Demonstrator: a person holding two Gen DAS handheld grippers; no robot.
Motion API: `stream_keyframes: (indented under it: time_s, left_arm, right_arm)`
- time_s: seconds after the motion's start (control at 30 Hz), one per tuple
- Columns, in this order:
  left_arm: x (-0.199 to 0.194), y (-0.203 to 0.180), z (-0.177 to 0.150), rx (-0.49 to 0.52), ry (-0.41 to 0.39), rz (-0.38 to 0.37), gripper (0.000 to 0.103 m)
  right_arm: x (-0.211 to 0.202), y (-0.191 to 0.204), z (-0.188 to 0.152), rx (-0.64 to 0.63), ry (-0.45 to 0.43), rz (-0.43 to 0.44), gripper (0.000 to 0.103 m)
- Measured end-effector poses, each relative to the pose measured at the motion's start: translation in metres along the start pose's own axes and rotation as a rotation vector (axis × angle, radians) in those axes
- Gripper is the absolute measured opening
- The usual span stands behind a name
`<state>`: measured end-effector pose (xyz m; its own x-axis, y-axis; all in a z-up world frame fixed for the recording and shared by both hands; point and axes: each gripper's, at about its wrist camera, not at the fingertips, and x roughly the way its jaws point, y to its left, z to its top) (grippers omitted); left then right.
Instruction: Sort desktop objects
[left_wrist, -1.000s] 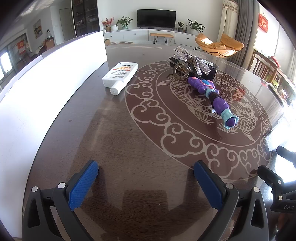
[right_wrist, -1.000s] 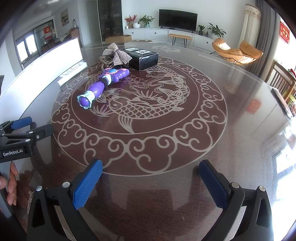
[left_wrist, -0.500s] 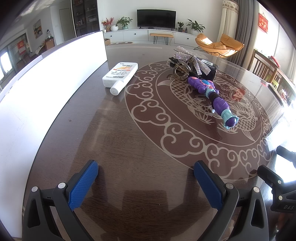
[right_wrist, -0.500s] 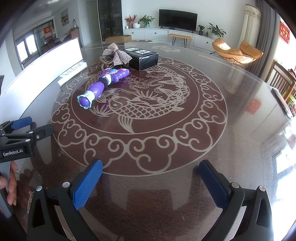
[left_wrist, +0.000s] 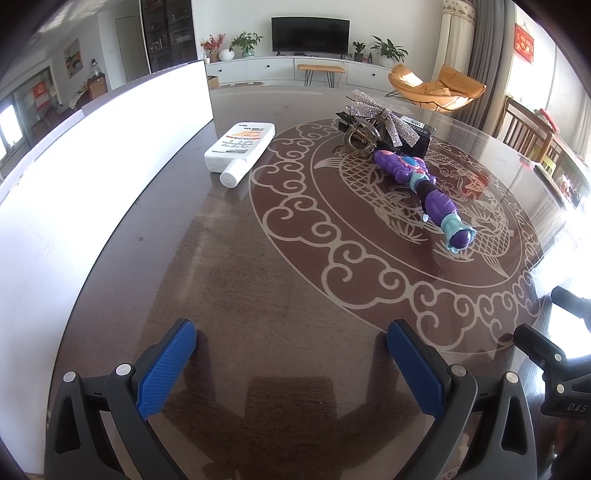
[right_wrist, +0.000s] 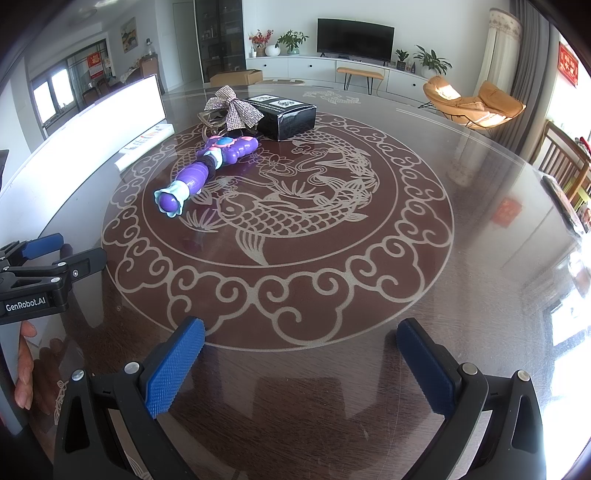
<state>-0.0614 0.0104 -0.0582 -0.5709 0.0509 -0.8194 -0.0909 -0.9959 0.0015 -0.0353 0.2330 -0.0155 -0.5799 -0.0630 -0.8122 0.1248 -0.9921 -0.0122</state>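
Observation:
A purple and teal toy wand (left_wrist: 424, 188) (right_wrist: 207, 168) lies on the round patterned table, left of centre in the right wrist view. Behind it are a black box (right_wrist: 284, 114) (left_wrist: 413, 138), a glittery silver bow (right_wrist: 232, 107) (left_wrist: 380, 120) and a metal hair clip (left_wrist: 360, 138). A white tube bottle (left_wrist: 242, 147) lies at the far left beside a white board. My left gripper (left_wrist: 291, 363) is open low over the near table edge, with nothing between its blue pads. My right gripper (right_wrist: 301, 363) is open too and holds nothing.
A long white board (left_wrist: 74, 177) (right_wrist: 92, 125) stands along the table's left side. The table (right_wrist: 461, 295) is dark glossy wood with a fish and cloud pattern. Wooden chairs (right_wrist: 561, 162) stand at the right edge. A person's fingers (right_wrist: 24, 369) hold the left gripper's handle.

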Motion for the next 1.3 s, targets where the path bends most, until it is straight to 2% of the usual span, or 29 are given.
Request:
stream_keyframes:
  time_s: [0.27, 0.43, 1.3]
  left_arm:
    - [0.004, 0.002, 0.005, 0.003, -0.011, 0.001, 0.103]
    - [0.007, 0.013, 0.009, -0.043, -0.014, 0.024, 0.103]
    - [0.004, 0.018, 0.007, -0.029, -0.013, 0.023, 0.103]
  right_arm:
    - [-0.001, 0.000, 0.000, 0.000, 0.000, 0.000, 0.103]
    - [-0.001, 0.000, 0.000, 0.000, 0.000, 0.000, 0.103]
    - [-0.001, 0.000, 0.000, 0.000, -0.001, 0.000, 0.103]
